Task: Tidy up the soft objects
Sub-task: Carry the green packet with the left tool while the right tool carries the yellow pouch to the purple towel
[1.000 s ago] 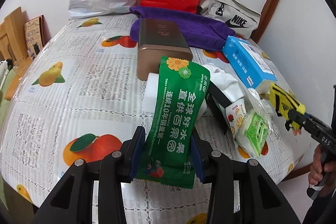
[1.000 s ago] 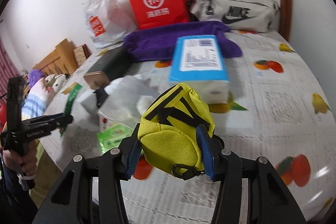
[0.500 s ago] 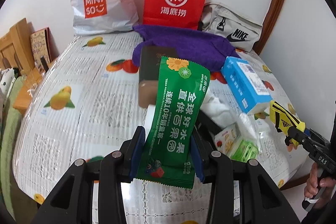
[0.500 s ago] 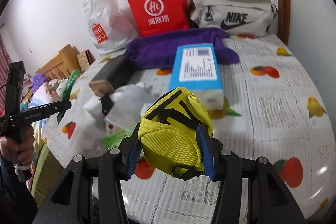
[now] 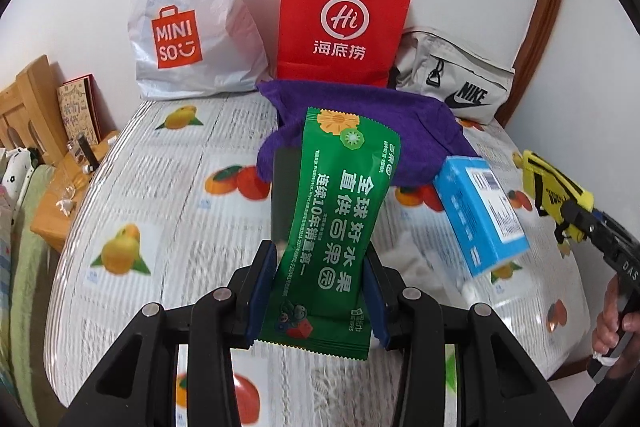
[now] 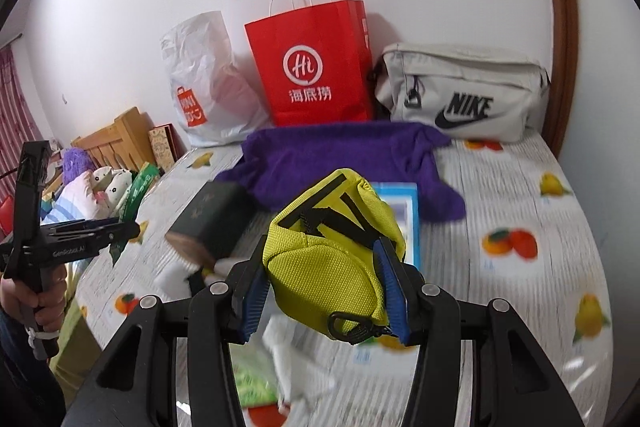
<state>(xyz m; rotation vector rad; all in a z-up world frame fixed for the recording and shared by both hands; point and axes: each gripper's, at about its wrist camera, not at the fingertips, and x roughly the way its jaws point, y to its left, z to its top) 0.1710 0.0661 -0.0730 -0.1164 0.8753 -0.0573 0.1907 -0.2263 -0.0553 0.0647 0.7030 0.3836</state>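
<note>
My left gripper [image 5: 318, 291] is shut on a green snack packet [image 5: 336, 231], held upright above the table. In the right wrist view my right gripper [image 6: 324, 291] is shut on a small yellow pouch [image 6: 332, 255] with black straps, also lifted off the table. That pouch [image 5: 554, 189] shows at the right edge of the left wrist view. The left gripper with the green packet [image 6: 138, 195] appears at the left of the right wrist view. A purple towel [image 6: 340, 159] lies at the back of the table.
A white Miniso bag [image 5: 192, 15], a red paper bag [image 5: 340, 23] and a grey Nike bag [image 6: 460, 95] stand against the wall. On the fruit-print tablecloth [image 5: 160, 195] lie a blue tissue box [image 5: 480, 211], a dark box [image 6: 212, 223] and white wrappers. A bed is at left.
Both grippers have risen and pulled back from the table with their loads. The heap of items now sits lower and farther off in both views.
</note>
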